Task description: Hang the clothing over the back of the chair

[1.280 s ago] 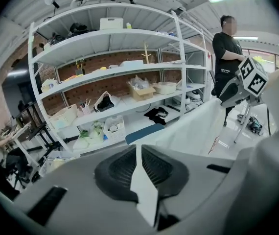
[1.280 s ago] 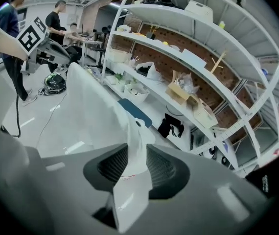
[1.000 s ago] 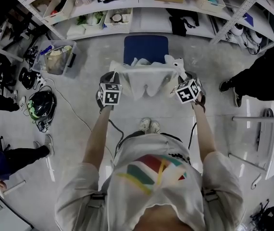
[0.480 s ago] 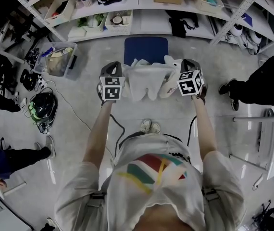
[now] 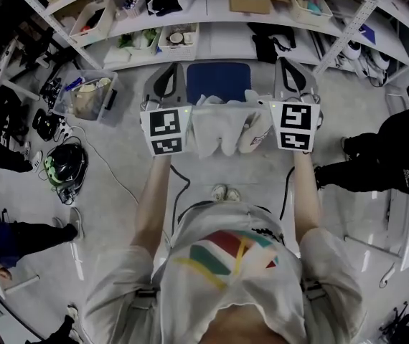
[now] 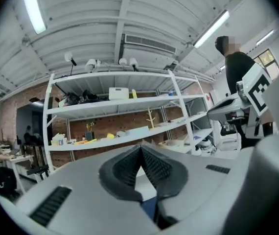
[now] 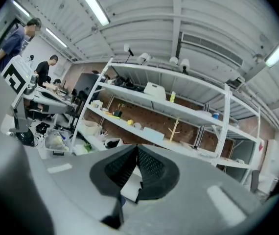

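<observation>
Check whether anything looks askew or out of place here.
Nothing stands out: the white garment hangs level between the left claw and the right claw, near the blue chair.

There are two grippers, the left gripper [image 6: 140, 148] and the right gripper [image 7: 136, 148]. Between them is one white garment [image 5: 222, 124], and beyond it one blue chair [image 5: 217, 81]. On the floor at far left is one clear bin [image 5: 90, 95]. Nearer on the left is one helmet [image 5: 64, 165]; the dark lump just beyond it may be a second. Two shoes [image 5: 226, 192] show near the garment. Two other people stand at the edges, one person at right [image 5: 398, 156] and one at near left [image 5: 11, 239]. The far shelf [image 5: 212, 20] holds one cardboard box [image 5: 251, 4].
</observation>
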Tool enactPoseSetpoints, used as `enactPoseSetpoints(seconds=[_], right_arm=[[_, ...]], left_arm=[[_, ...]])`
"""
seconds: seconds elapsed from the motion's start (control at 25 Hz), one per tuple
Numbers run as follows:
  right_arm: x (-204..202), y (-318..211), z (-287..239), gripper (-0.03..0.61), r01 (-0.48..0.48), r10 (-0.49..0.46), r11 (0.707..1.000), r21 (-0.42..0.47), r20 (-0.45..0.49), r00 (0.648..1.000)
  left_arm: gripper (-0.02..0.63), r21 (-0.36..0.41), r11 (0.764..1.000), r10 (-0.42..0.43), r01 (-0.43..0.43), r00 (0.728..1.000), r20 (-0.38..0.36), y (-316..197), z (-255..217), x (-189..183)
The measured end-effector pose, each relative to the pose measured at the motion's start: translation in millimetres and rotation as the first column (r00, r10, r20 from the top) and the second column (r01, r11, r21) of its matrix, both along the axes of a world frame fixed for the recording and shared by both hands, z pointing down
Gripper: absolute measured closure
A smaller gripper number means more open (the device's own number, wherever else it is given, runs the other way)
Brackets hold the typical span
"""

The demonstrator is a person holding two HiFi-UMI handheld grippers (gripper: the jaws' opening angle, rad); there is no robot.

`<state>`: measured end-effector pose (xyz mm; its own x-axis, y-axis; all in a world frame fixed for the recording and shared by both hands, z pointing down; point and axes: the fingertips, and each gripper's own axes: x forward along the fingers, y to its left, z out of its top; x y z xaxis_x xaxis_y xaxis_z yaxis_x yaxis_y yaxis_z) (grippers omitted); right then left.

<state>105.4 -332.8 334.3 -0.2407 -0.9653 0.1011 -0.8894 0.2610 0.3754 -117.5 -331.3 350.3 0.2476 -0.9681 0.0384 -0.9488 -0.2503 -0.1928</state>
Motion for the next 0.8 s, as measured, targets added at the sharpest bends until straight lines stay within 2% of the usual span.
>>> enactPoseSetpoints(seconds=[0.16,0.36,0.56,0.8], right_arm=[[-11,32,-47,0.572,0.023,-0.028,0.992,0.125,0.037,0.999],[-29,74,-75,0.572,0.074,-0.097,0.969,0.234,0.085,0.992],[-39,105,-71,0.572,0.099,-0.137,0.969,0.227,0.155,0.978],[-50,120,-57,0.572,0.143,-0.178,0.973,0.183,0.195,0.964]], left_arm=[[0.6,0.072,0.997,-0.009,0.011,1.0,-0.027,22,-38,11],[0.6,0.115,0.993,-0.013,0.018,0.999,-0.042,56,-57,22],[0.6,0.143,0.989,-0.025,0.032,0.998,-0.055,88,-69,24],[0.6,0.181,0.984,0.003,0.005,0.999,-0.045,105,-79,34]])
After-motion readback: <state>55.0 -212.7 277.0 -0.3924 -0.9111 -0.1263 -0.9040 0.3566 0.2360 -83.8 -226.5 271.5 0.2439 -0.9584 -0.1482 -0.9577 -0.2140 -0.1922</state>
